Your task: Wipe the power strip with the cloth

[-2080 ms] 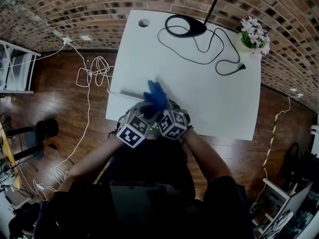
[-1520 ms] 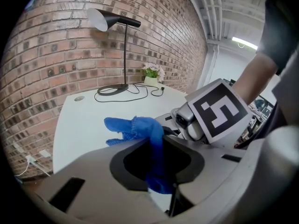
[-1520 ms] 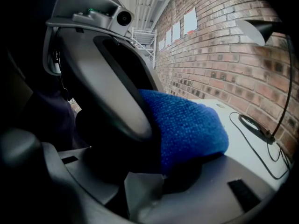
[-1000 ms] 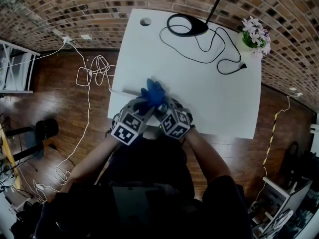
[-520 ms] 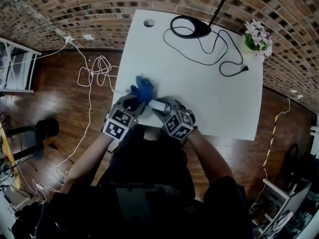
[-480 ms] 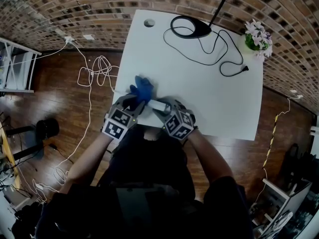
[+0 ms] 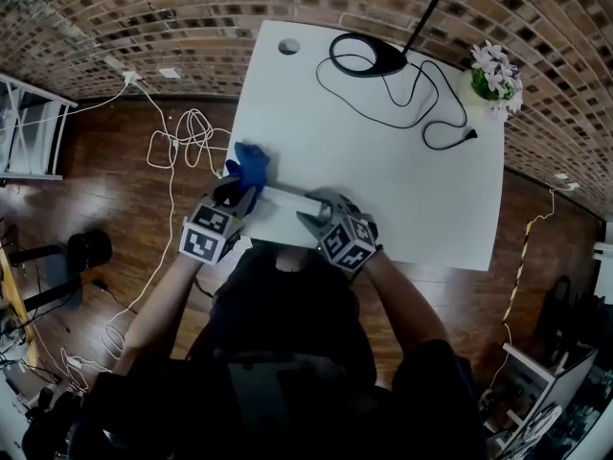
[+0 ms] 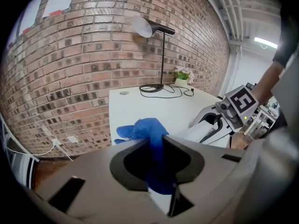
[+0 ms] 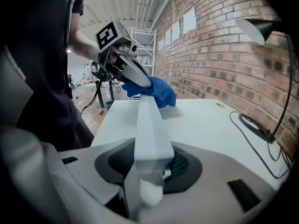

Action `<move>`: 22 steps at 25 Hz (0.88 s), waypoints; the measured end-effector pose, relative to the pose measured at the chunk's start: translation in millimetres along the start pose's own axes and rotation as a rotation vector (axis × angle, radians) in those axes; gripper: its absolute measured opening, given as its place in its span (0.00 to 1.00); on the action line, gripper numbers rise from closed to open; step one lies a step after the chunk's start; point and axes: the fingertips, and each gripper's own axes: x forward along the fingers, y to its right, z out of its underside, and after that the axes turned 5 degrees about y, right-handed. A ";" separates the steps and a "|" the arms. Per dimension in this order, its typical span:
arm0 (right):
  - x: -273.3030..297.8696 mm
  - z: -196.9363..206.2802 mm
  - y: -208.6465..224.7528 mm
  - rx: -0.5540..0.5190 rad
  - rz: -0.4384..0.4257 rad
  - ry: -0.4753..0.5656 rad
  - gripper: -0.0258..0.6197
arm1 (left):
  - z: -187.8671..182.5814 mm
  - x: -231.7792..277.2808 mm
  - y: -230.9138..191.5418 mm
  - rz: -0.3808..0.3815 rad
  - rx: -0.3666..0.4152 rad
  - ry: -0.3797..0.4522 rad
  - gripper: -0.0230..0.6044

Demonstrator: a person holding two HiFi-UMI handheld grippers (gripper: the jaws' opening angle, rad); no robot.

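Note:
A long white power strip (image 7: 284,197) is held above the near edge of the white table (image 7: 383,151). My right gripper (image 7: 314,211) is shut on its right end; in the right gripper view the power strip (image 9: 150,125) runs away from the jaws. My left gripper (image 7: 233,192) is shut on a blue cloth (image 7: 250,165) at the strip's left end, by the table's left edge. In the left gripper view the blue cloth (image 8: 148,139) bunches between the jaws, and the right gripper (image 8: 219,120) shows beyond it. In the right gripper view the cloth (image 9: 156,91) covers the strip's far end under the left gripper (image 9: 135,76).
A black desk lamp base (image 7: 366,54) with its loose black cable (image 7: 421,94) lies at the table's far side. A potted plant with pink flowers (image 7: 492,68) stands at the far right corner. White cables (image 7: 177,142) trail on the wooden floor to the left.
My left gripper has slid the blue cloth leftward along the power strip, from near the right gripper out to the strip's left end. The right gripper has stayed put.

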 end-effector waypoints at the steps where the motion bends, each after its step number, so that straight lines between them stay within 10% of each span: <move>1: 0.1 -0.3 0.0 0.001 0.000 0.000 0.28 | 0.5 -1.3 -3.0 -0.004 -0.001 0.000 0.17; 9: -0.1 0.3 0.6 0.000 0.001 -0.001 0.28 | 19.8 -11.7 -37.5 -0.047 -0.030 -0.042 0.17; 13: -0.4 1.3 -0.2 0.008 -0.003 -0.005 0.28 | 66.2 -13.1 -44.9 -0.041 0.089 -0.138 0.17; 22: 1.0 4.1 0.2 0.013 -0.009 -0.012 0.28 | 41.9 -23.0 -55.6 -0.065 -0.152 -0.015 0.16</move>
